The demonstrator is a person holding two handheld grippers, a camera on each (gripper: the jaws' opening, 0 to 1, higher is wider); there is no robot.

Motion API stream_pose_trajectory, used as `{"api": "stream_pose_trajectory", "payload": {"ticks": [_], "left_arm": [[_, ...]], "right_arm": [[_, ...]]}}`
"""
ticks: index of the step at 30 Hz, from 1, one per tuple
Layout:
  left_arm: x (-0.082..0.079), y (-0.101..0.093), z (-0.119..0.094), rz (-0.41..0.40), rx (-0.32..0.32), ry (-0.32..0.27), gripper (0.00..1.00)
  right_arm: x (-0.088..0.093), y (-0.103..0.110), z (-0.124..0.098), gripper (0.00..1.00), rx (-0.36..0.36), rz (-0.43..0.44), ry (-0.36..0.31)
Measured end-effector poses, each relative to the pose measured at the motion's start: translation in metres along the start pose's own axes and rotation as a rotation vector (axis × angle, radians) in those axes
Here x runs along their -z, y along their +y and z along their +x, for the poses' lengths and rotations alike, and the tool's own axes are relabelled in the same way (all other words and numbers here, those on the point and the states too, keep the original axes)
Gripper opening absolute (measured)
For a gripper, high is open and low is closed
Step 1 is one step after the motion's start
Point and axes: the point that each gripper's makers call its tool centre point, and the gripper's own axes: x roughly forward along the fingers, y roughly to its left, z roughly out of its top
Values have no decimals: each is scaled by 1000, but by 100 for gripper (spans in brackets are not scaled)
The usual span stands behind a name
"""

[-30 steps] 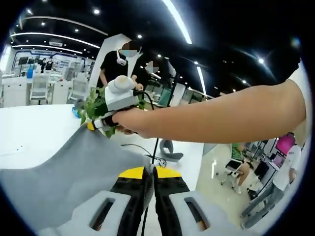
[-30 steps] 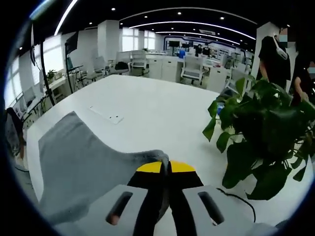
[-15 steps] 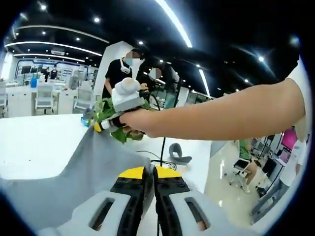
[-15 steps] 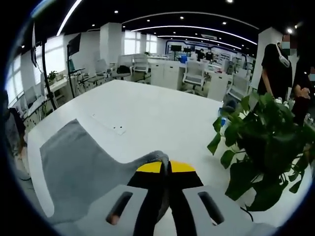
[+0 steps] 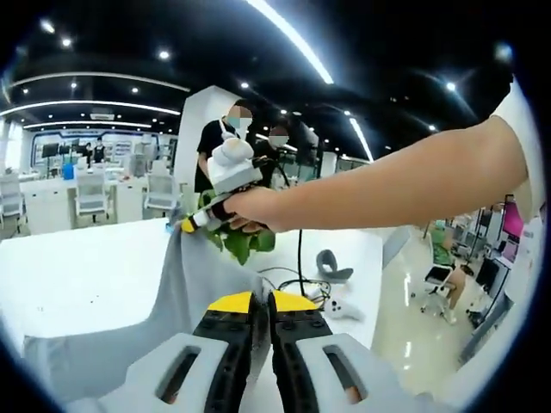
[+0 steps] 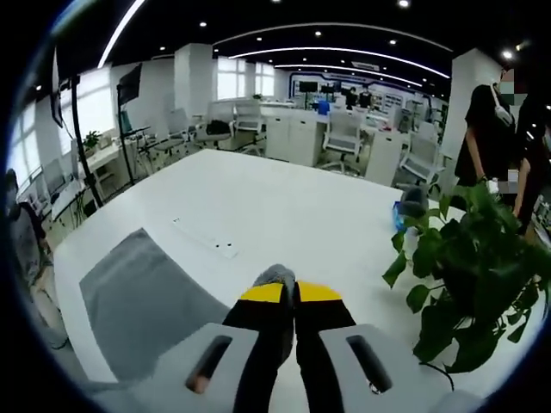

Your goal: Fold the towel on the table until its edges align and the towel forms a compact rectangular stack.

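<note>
A grey towel (image 5: pixel 176 288) is held up off the white table (image 5: pixel 77 267) by two corners. My left gripper (image 5: pixel 261 299) is shut on one corner at the bottom of the left gripper view. The right gripper (image 5: pixel 193 225), held in a person's hand, pinches the other corner higher up, and the cloth stretches between the two. In the right gripper view my right gripper (image 6: pixel 290 288) is shut on a small bunch of the towel (image 6: pixel 275 275). The rest of the cloth (image 6: pixel 138 301) drops to the table (image 6: pixel 258 198) at the lower left.
A leafy potted plant (image 6: pixel 465 292) stands on the table to the right of the right gripper, also behind the towel (image 5: pixel 245 243). A black cable and a white controller (image 5: pixel 344 307) lie near the table's edge. A small white strip (image 6: pixel 207 239) lies mid-table. People stand beyond the plant.
Both grippers have risen with the towel. The cloth hangs steeper and less of it rests on the table. Both stay shut on their corners.
</note>
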Motion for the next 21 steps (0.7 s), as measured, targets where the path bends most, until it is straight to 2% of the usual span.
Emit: {"api": "stream_pose_trajectory", "payload": {"ticks": [12,16,21], "left_arm": [[-10,29,-61,-2,-40,-45,6],[-17,36,-82,-11,-52,-89,6],[-18,50,-99,-1,-76,-98,6]], "right_arm": [[-26,57,13,1,-22,-51,-16],[-37,82,23,1,-47,-61,-22],[-59,118,33,1,-92,-70,-49]]}}
